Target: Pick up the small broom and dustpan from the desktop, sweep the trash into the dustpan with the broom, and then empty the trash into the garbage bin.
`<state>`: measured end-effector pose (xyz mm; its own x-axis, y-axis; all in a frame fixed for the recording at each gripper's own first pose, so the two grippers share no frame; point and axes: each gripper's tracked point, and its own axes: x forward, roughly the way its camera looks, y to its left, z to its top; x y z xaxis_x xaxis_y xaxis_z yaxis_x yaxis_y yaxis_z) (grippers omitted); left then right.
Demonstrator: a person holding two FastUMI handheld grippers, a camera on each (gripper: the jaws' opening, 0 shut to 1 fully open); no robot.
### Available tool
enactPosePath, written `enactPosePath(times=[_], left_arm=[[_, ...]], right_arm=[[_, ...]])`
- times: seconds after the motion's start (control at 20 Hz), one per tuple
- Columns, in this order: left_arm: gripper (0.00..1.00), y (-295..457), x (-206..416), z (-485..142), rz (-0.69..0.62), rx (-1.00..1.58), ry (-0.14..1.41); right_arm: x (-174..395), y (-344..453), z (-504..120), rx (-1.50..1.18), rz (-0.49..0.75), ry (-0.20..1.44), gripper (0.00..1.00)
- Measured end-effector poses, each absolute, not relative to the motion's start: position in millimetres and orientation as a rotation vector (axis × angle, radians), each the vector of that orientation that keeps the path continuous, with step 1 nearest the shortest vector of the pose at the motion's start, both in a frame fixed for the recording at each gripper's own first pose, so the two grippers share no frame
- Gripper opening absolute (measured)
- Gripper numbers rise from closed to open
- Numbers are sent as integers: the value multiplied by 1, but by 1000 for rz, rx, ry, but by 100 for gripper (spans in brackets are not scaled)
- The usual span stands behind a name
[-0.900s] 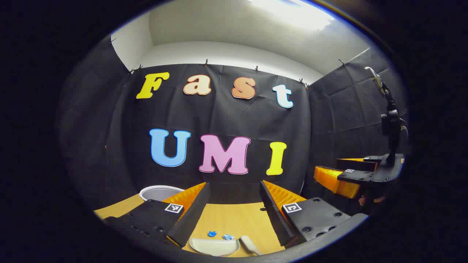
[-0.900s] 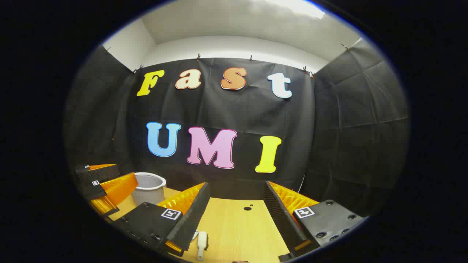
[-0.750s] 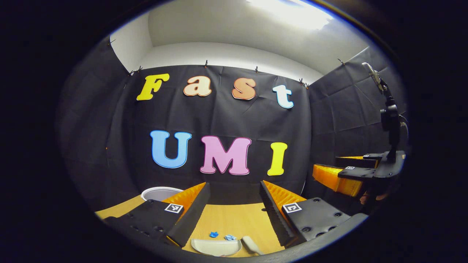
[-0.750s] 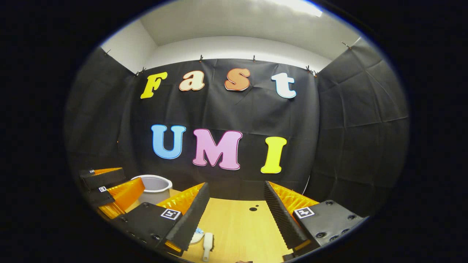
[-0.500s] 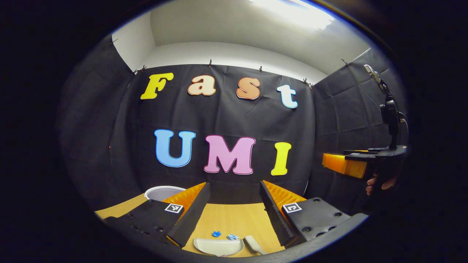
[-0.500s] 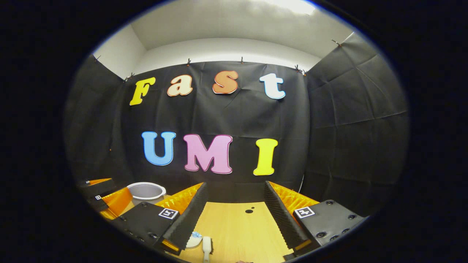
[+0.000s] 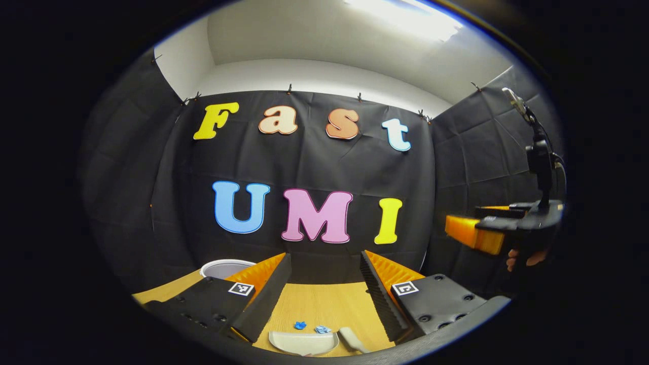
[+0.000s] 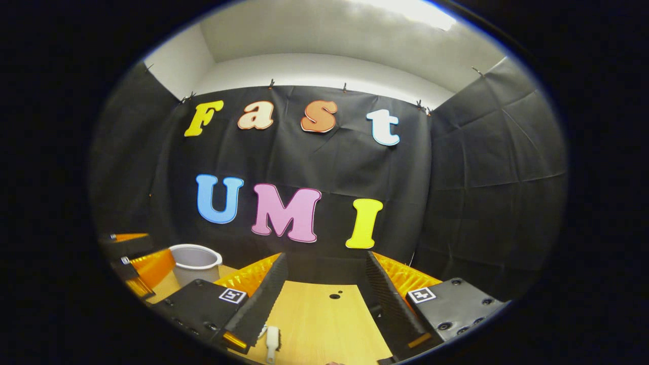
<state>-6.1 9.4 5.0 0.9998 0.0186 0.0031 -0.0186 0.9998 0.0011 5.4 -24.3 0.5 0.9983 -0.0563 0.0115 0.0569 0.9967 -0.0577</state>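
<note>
Near the front edge of the surface [image 7: 324, 304], the left gripper view finds the dustpan [image 7: 303, 342] lying flat, with two scraps of blue trash [image 7: 310, 327] just behind its rim and the broom [image 7: 351, 339] beside it toward the right; the left tongs [image 7: 323, 268] are spread with nothing between them and hang above these things. The garbage bin [image 7: 223, 267] stands at the far left corner. Off to the right, a hand [image 7: 525, 259] holds the right tongs [image 7: 476, 233] up in the air. From the right gripper view, those tongs are likewise spread and bare, the broom below near the front edge and the bin at far left. By my judgement nothing is picked up yet; grasping, sweeping and emptying all remain.
</note>
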Motion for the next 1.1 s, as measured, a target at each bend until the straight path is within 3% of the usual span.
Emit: enactPosePath(times=[0.35,0.55,0.6,1.1], left_arm=[[81,5,-4,0,23,14,18],[84,3,-2,1,26,16,21],[79,3,-2,0,27,13,24],[84,12,-3,-5,41,4,43]], right_arm=[[-2,-17,-47,-59,-35,73,99],[-1,-6,-34,-54,0,47,99],[-2,-4,-36,-48,4,54,98],[-1,10,-43,-49,25,77,99]])
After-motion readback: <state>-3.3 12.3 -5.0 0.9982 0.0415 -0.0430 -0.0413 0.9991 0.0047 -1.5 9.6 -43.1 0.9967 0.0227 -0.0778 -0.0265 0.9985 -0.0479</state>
